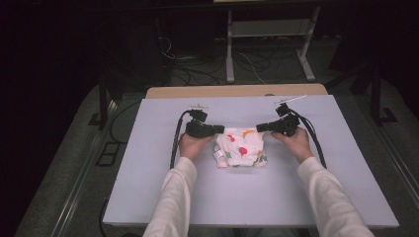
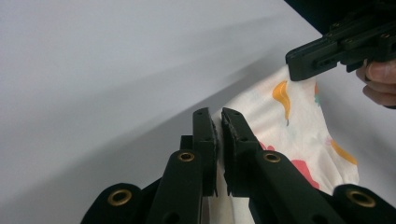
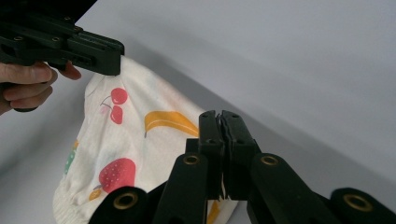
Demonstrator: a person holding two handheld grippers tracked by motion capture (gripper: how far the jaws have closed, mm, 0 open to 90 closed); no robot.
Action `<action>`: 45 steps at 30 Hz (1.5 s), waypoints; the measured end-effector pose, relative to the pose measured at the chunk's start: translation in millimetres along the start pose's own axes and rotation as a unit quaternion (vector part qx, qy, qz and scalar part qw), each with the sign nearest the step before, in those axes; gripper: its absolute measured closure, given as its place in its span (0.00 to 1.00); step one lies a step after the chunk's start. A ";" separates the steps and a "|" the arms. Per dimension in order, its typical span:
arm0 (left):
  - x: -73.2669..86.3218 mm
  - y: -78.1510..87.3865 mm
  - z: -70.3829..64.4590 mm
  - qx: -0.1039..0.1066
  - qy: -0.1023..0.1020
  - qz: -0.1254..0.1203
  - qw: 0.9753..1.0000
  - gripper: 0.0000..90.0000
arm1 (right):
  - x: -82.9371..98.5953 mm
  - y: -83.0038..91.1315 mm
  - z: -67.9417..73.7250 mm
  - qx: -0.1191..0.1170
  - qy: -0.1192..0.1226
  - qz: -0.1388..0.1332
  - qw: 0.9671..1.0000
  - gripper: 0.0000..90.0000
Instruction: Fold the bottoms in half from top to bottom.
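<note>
A small white cloth garment (image 1: 240, 147) printed with fruit lies in the middle of the pale table (image 1: 148, 173). My left gripper (image 1: 221, 129) is shut on its far left corner, and the fabric (image 2: 299, 126) is pinched between the black jaws (image 2: 218, 122). My right gripper (image 1: 259, 127) is shut on the far right corner, its jaws (image 3: 219, 116) clamping the cloth (image 3: 130, 140). Both far corners are raised off the table and the near edge rests on it. The garment hangs stretched between the two grippers.
The table's wooden far edge (image 1: 237, 91) sits beyond the white surface. Cables (image 1: 174, 143) trail from both grippers across the table. Behind the table a metal frame (image 1: 267, 44) and loose cords lie on the dark floor.
</note>
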State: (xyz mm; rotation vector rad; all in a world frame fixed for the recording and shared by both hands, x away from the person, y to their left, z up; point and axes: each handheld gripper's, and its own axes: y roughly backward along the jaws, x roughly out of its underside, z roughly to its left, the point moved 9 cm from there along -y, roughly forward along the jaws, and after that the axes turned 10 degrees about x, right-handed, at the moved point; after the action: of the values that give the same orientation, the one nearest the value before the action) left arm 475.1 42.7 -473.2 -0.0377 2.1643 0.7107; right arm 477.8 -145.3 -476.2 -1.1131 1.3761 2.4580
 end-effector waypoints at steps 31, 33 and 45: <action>-0.9 -5.2 19.1 -0.018 -0.005 -0.029 0.999 0.54 | -7.8 -10.9 -13.4 0.028 -0.017 -0.045 0.998 0.58; 0.7 -4.4 18.0 -0.015 -0.006 -0.026 1.000 0.48 | -8.1 -7.2 -13.0 0.030 -0.015 -0.052 0.998 0.49; -2.8 11.3 7.2 0.003 -0.020 -0.046 0.999 0.05 | -5.3 9.4 -9.3 0.073 0.015 -0.050 0.996 0.00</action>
State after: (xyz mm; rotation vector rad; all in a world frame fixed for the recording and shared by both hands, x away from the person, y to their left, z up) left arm 479.1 55.2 -469.4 -0.1170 2.1131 0.6468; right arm 482.7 -156.8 -469.3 -1.1609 1.4457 2.2401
